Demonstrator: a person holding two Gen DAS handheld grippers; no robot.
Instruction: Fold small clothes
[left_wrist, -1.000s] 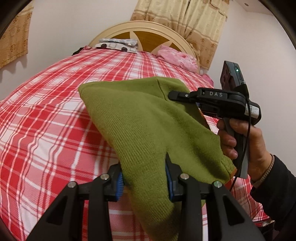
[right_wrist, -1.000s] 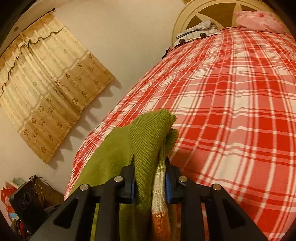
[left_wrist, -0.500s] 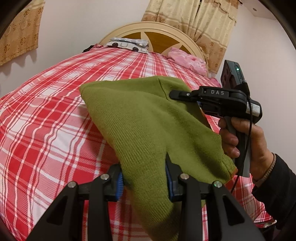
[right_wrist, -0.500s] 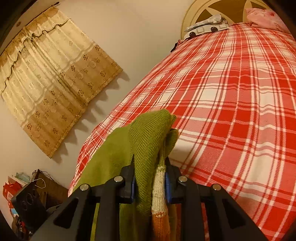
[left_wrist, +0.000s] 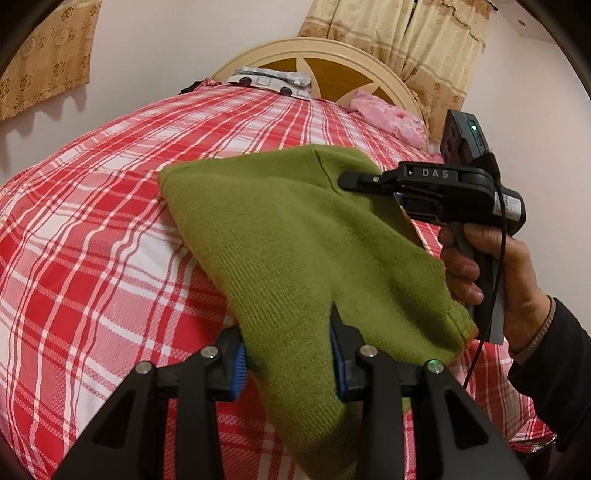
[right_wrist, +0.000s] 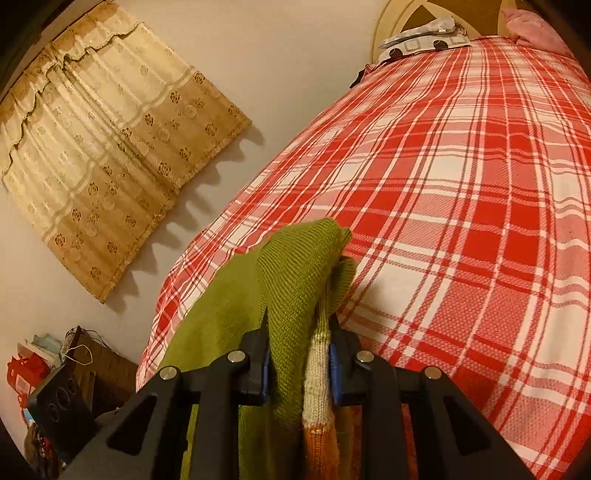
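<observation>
A small green knitted garment (left_wrist: 288, 236) is held up over the red plaid bed (left_wrist: 92, 240). My left gripper (left_wrist: 286, 354) is shut on its near lower edge. My right gripper (left_wrist: 351, 181), seen at the right of the left wrist view in a person's hand, is shut on the far upper corner. In the right wrist view the right gripper (right_wrist: 297, 354) pinches bunched green knit (right_wrist: 295, 280) with a cream and orange striped edge (right_wrist: 317, 373). The garment's far left corner hangs just above the bedspread; I cannot tell if it touches.
The plaid bedspread (right_wrist: 461, 203) runs to a cream and wood headboard (left_wrist: 325, 70). A grey patterned pillow (left_wrist: 269, 79) and a pink pillow (left_wrist: 388, 118) lie at the head. Curtains (right_wrist: 103, 140) hang on the wall. Clutter and a black box (right_wrist: 59, 410) sit beside the bed.
Both grippers have kept their hold on the green garment. The views have tilted slightly, with the headboard lower in the left wrist view and the bed shifted right in the right wrist view.
</observation>
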